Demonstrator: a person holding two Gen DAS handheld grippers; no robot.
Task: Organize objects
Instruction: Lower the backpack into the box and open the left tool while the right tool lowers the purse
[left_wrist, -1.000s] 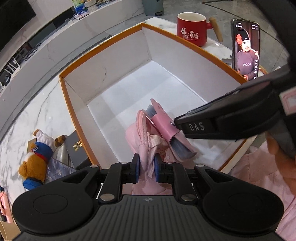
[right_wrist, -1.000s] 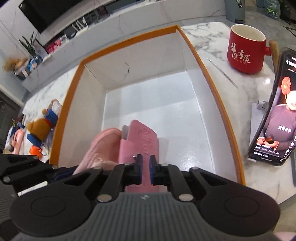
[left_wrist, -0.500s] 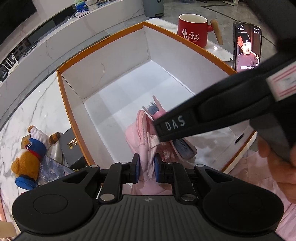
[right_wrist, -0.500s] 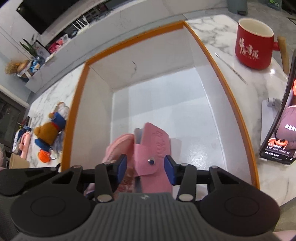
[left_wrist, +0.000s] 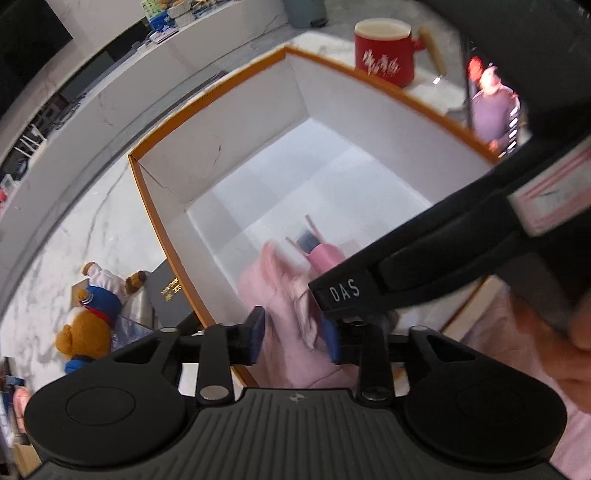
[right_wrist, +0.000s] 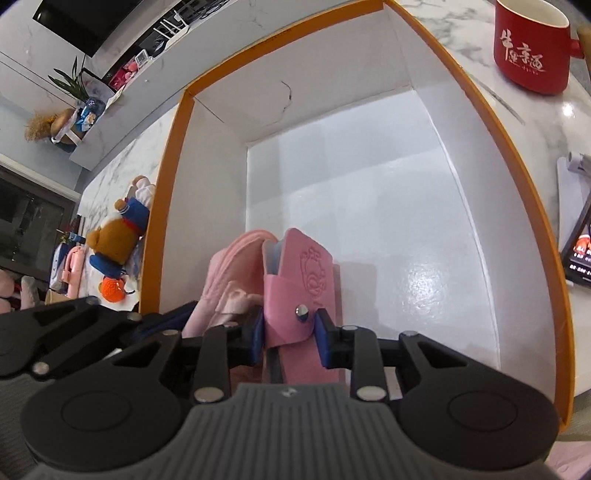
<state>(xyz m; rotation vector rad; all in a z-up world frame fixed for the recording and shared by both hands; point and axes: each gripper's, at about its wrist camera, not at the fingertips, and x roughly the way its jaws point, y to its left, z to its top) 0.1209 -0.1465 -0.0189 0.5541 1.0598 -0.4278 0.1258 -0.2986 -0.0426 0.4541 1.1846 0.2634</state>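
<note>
A white box with an orange rim (left_wrist: 207, 107) (right_wrist: 173, 155) stands on the marble table. A pale pink cloth pouch (left_wrist: 280, 291) (right_wrist: 225, 273) and a pink snap-flap case (left_wrist: 325, 256) (right_wrist: 306, 284) rest against the box's near wall. My left gripper (left_wrist: 295, 338) is open, its pads either side of the pouch. My right gripper (right_wrist: 290, 338) is open, its pads either side of the case; its arm crosses the left wrist view (left_wrist: 424, 266).
A teddy bear in blue and white (left_wrist: 92, 310) (right_wrist: 118, 236) and a black box (left_wrist: 168, 295) lie left of the box. A red mug (left_wrist: 384, 55) (right_wrist: 532, 55) and a phone on a stand (left_wrist: 491, 107) (right_wrist: 580, 240) are to the right.
Both grippers have opened: the right let go of the pink case first, then the left let go of the pouch. Both items now rest in the box.
</note>
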